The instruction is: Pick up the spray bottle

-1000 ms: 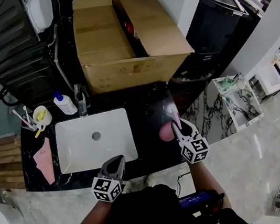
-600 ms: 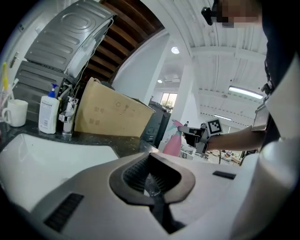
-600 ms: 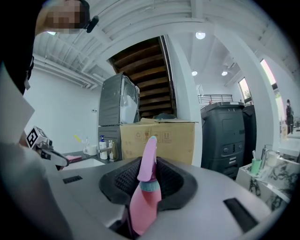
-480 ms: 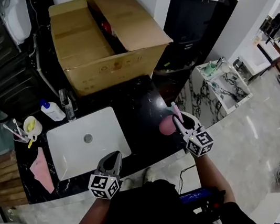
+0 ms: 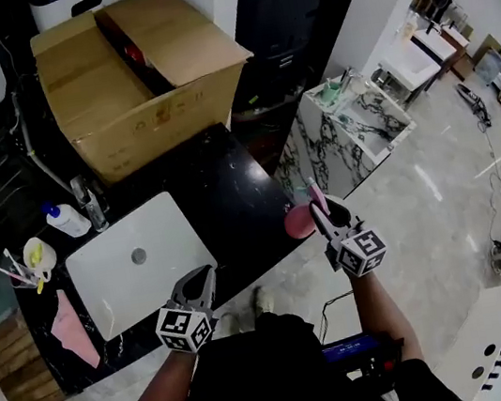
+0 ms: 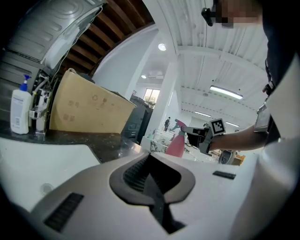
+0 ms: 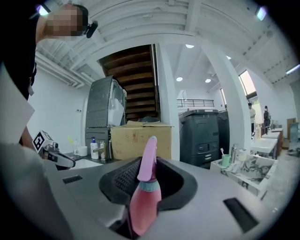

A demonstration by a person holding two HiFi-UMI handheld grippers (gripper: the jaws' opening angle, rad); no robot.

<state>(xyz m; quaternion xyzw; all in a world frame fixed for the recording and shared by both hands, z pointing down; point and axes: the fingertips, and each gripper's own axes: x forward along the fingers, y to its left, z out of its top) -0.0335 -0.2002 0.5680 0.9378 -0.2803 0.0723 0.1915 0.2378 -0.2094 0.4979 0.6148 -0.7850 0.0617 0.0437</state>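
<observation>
R gripper (image 5: 318,216) clamps the pink spray bottle (image 5: 298,223) near its neck, centre-right of frame by the black counter (image 5: 228,179) edge, L gripper (image 5: 203,285) closed & empty lower left; best w/ firm grip, bottle upright, clear of edge.

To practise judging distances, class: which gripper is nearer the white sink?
Left. The left gripper hovers by the sink's front corner; the right gripper, clamping the pink spray bottle, is across the black counter.

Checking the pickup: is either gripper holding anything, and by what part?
The right gripper grips the pink spray bottle near its neck; the left gripper is shut, empty.
</observation>
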